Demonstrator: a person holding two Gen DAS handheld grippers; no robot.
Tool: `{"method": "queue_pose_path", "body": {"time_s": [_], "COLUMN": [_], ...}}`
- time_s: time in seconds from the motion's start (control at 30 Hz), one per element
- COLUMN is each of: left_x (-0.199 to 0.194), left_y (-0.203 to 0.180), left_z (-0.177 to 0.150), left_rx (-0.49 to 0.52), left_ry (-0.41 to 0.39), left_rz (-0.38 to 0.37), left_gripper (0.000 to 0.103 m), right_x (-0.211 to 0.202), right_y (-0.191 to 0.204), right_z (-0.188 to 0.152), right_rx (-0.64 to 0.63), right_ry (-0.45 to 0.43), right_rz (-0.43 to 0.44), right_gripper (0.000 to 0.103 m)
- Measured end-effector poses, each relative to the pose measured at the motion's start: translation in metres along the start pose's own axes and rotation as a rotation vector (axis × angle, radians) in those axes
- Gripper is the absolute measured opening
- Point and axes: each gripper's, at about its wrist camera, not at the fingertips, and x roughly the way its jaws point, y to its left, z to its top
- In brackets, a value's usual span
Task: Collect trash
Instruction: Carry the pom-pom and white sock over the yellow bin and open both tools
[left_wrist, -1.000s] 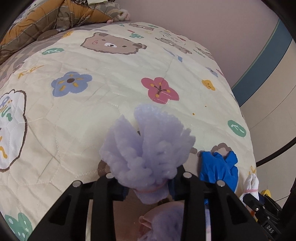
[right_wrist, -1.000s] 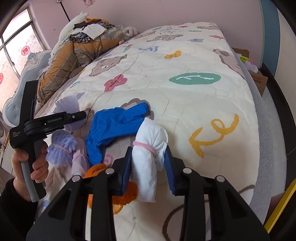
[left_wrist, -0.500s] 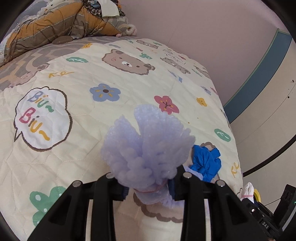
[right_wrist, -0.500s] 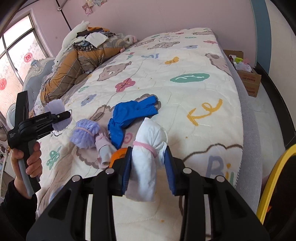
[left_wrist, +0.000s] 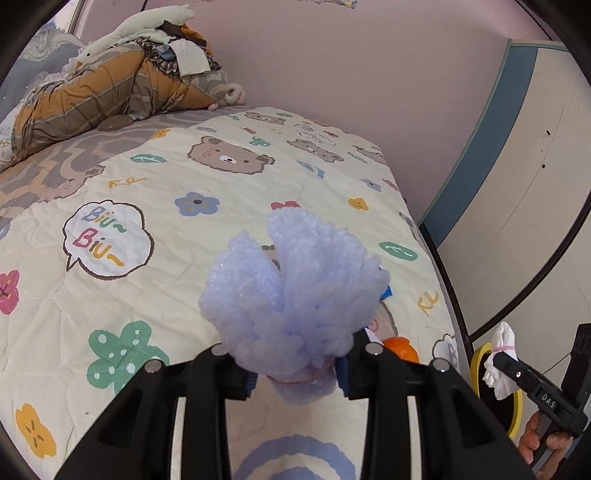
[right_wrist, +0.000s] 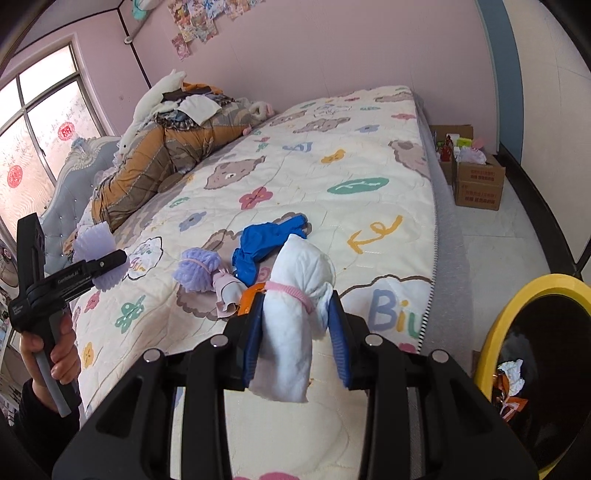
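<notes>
Both tools gripping trash bundles.

White bundle in right gripper

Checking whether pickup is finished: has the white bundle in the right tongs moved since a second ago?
Yes. The white bundle, clamped in the right tongs, has pulled back from the blue glove toward the bed's edge, near the yellow-rimmed bin.
</notes>
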Motion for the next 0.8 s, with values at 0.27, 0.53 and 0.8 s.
{"method": "queue_pose_path", "body": {"time_s": [0.27, 0.53, 0.8], "left_x": [-0.028, -0.050, -0.059], "left_y": [-0.057, -0.124, -0.170], "left_z": [-0.026, -0.045, -0.057], "left_rx": [0.092, 0.225, 0.302], "left_ry": [-0.020, -0.045, -0.041], "left_rz": [-0.089, -0.162, -0.213], "left_gripper": [0.031, 0.031, 0.031], "right_x": [-0.057, -0.102, -0.135], "right_y": [-0.013, -0.036, -0.071], "right_z": [0.001, 0.001, -0.004], "right_rx": [0.002, 0.004, 0.046], "right_ry": [-0.077, -0.137, -0.176], "right_rz": [-0.001, -0.047, -0.093], "right_gripper": [0.032, 0.032, 0.032]}}
